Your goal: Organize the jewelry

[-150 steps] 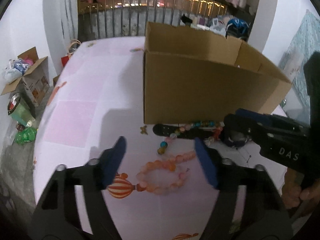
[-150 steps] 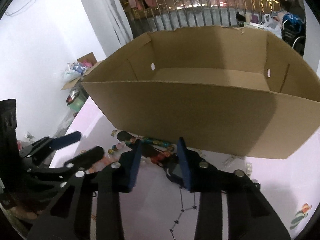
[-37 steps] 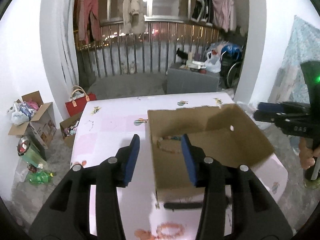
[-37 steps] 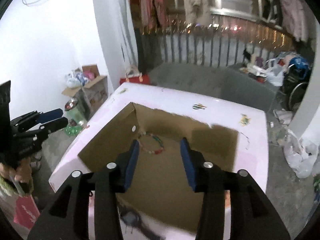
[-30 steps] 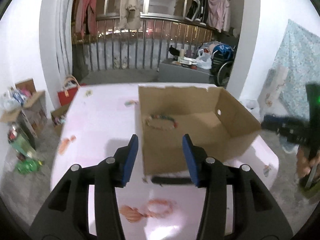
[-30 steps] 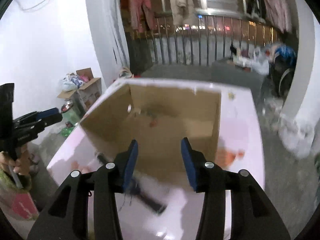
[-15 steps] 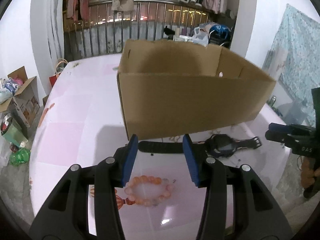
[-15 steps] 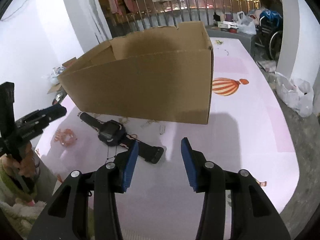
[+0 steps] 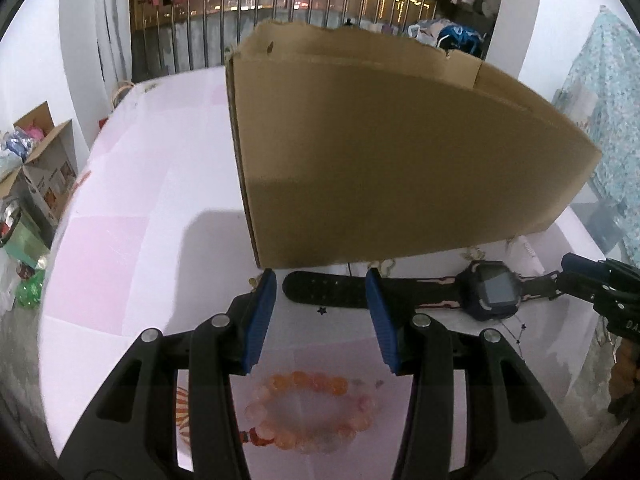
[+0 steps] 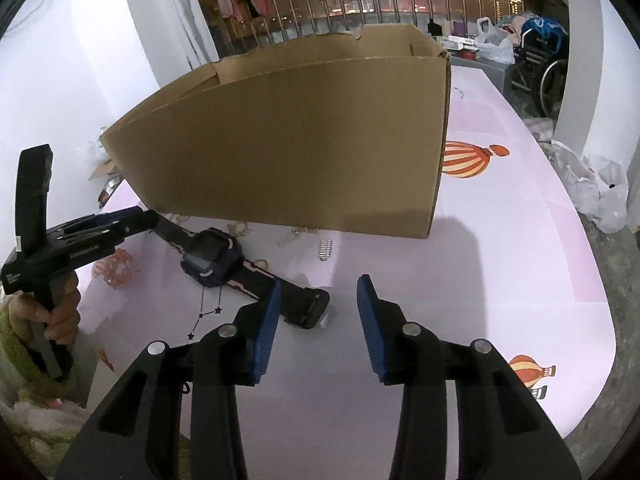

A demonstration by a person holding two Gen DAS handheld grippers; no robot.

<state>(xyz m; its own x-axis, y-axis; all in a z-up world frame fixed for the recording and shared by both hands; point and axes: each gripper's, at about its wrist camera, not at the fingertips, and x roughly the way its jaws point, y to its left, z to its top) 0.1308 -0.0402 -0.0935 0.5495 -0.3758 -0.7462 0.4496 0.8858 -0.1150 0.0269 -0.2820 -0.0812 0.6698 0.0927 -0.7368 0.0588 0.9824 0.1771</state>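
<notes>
Black smartwatch [image 9: 491,293], strap [image 9: 328,294] stretched flat, is lying on the pink tablecloth [image 9: 132,216] along the near wall of the cardboard box [image 9: 400,168], toward the table's near edge. Orange bead bracelet [image 9: 312,416] is resting nearer that edge, apart from the watch. Left gripper [image 9: 322,316] is hovering over strap and bracelet, jaws partly apart, nothing between them. Right gripper [image 10: 318,322] is hanging by the strap's buckle end [image 10: 306,308], jaws just narrowing, not clamping it. Small metal springs [image 10: 326,248] are lying beside the box.
</notes>
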